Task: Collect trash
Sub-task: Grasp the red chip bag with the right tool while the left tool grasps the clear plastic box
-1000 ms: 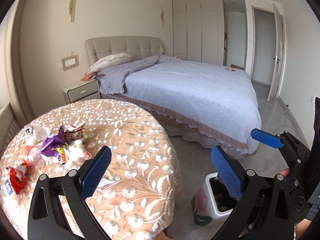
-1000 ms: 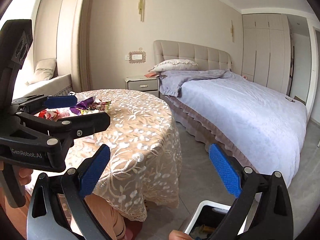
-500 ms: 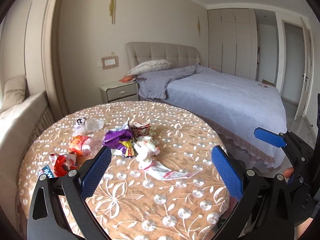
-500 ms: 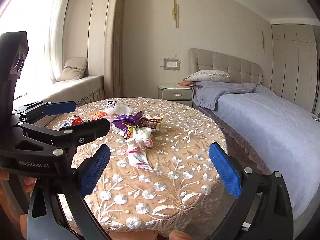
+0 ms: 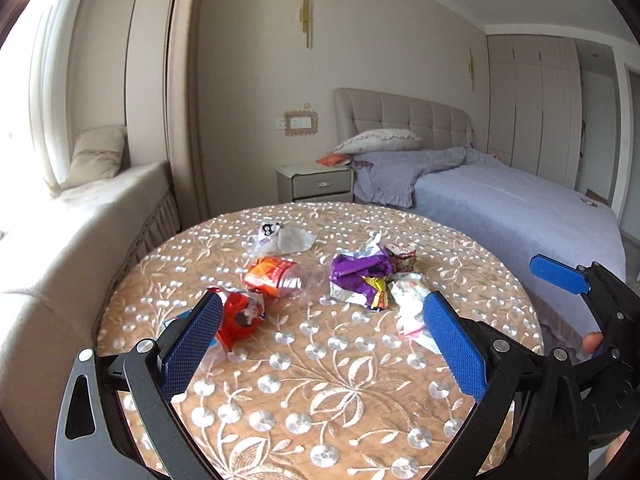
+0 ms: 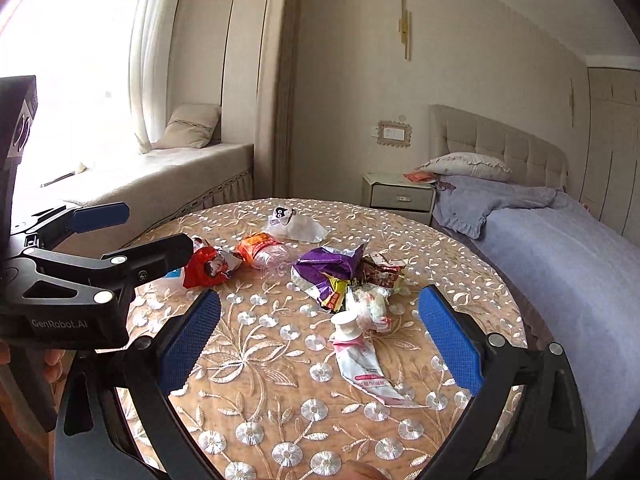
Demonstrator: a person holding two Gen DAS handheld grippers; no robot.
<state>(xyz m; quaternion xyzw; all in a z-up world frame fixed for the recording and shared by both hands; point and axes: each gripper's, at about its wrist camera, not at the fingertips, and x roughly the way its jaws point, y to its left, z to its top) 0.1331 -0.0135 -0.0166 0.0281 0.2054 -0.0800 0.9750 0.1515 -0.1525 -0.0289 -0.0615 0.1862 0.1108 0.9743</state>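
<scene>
White squeezed tube [image 6: 362, 364] lies lengthwise, cap toward bed-side; both grippers' fingers [image 5: 192, 348] spread empty.

Counter [image 6: 280, 380] cloth: tan/peach w/ white embroidered flowers & leaves. Wrappers on it: red one [image 6: 206, 266], orange label on clear crushed bottle [image 6: 262, 252], purple w/ yellow bits [image 6: 328, 270], white bag w/ black cartoon face [image 6: 294, 224], white tube w/ pink print [image 6: 360, 364]. Fingers [image 6: 190, 344] of both grippers: blue textured pads on black frames. Bed [image 5: 520, 208] cover lilac-grey, headboard beige tufted. Walls cream, gold wall lamp [image 5: 306, 16].
</scene>
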